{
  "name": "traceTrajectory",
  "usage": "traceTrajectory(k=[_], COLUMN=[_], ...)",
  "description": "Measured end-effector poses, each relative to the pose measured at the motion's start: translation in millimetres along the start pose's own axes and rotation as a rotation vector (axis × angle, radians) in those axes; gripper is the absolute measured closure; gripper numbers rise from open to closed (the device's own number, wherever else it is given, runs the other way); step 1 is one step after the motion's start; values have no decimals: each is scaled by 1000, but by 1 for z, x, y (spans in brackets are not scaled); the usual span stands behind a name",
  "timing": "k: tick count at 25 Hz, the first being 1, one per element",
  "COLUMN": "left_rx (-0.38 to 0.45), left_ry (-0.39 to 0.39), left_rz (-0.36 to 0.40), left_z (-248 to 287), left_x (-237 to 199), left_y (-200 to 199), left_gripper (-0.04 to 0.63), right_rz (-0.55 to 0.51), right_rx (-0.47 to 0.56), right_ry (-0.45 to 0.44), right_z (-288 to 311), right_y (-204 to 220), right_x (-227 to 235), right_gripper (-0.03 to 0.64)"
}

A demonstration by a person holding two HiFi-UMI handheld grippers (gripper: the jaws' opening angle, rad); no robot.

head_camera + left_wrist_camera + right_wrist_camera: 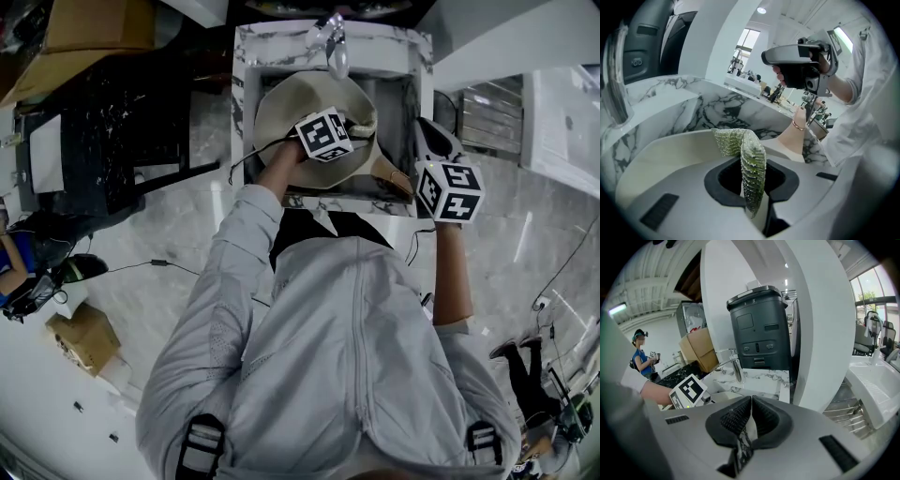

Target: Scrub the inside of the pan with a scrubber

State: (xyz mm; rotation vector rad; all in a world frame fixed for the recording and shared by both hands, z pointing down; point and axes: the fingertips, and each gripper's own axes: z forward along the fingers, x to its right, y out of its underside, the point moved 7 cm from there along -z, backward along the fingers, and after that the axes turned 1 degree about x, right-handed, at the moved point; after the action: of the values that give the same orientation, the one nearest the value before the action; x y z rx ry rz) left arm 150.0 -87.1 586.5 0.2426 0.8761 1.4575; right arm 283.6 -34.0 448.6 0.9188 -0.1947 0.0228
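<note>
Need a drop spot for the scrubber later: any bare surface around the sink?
Bare: marble rim either side of the faucet. Crowded: pan nearly fills the basin, left gripper and scrubber inside it.

A cream round pan (281,103) sits in the marble sink (394,42). A folded green mesh scrubber (752,159) droops over its inside, pinched by the left tool (754,190).

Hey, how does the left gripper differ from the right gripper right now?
The left gripper is shut on the green mesh scrubber; the right gripper is shut with nothing between its jaws. The left gripper reaches into the pan in the sink; the right gripper is held outside the pan, by the sink's right rim. Both carry a cube with square markers.
</note>
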Motion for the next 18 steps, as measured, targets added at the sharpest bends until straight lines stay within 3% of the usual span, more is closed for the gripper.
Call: traceTrajectory(k=[3,8,18], left_rx=[-30,-134,-234], left_ry=[105,238,445], left_rz=[-32,-9,25], left_z=[0,-1,-17], left_x=[7,21,42], left_y=[8,24,35], left_gripper=[526,528,528], right_rz=[0,-3,-11], right_rx=[-5,-11,-27], right_ry=[-2,-11,-26], right_z=[2,4,8], right_y=[0,0,2], right_x=[-1,-5,-14], right_gripper=[580,580,580])
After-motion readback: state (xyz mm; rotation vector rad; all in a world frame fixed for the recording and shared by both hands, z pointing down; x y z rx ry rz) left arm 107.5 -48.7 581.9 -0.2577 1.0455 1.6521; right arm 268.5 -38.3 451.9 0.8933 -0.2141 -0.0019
